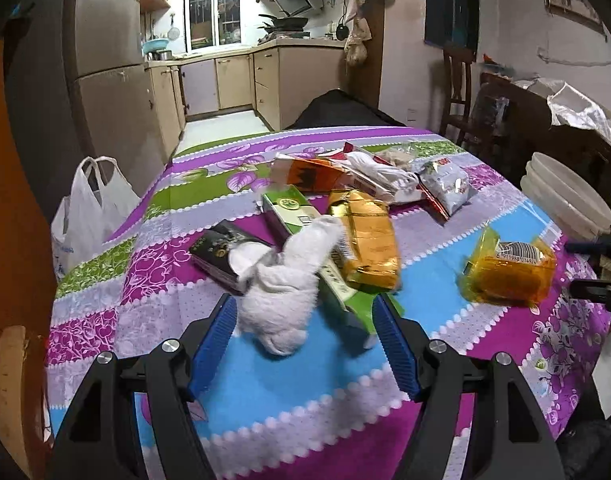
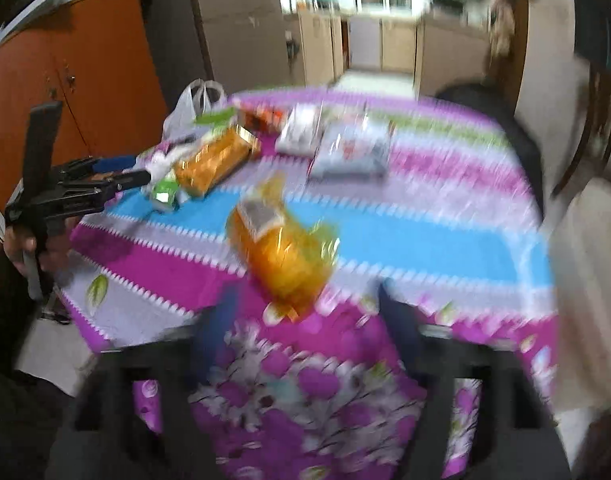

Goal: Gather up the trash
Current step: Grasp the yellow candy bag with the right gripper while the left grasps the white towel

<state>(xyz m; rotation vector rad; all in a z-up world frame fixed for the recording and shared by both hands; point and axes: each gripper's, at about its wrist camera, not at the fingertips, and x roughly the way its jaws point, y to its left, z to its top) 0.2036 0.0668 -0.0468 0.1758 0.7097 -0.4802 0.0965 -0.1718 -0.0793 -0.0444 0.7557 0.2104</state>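
Beige kitchen cabinets (image 1: 233, 80), barred window (image 1: 214, 8), orange cupboard (image 2: 77, 76), wooden chair (image 1: 459, 88), white floor (image 1: 221, 126)

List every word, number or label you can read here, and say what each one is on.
"6 911988 014924", roughly, with the last digits unsure: barcode label on the orange wrapper.
Green carton: round logo and print, too small to read.
Black box: gold print, unreadable.
Silver packet and red-edged wrappers: print blurred.
The right wrist view is motion-blurred; nothing is legible there.

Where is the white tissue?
In the left wrist view, the crumpled tissue lies on the tablecloth just ahead of the open left gripper, resting against the green box and the black packet.
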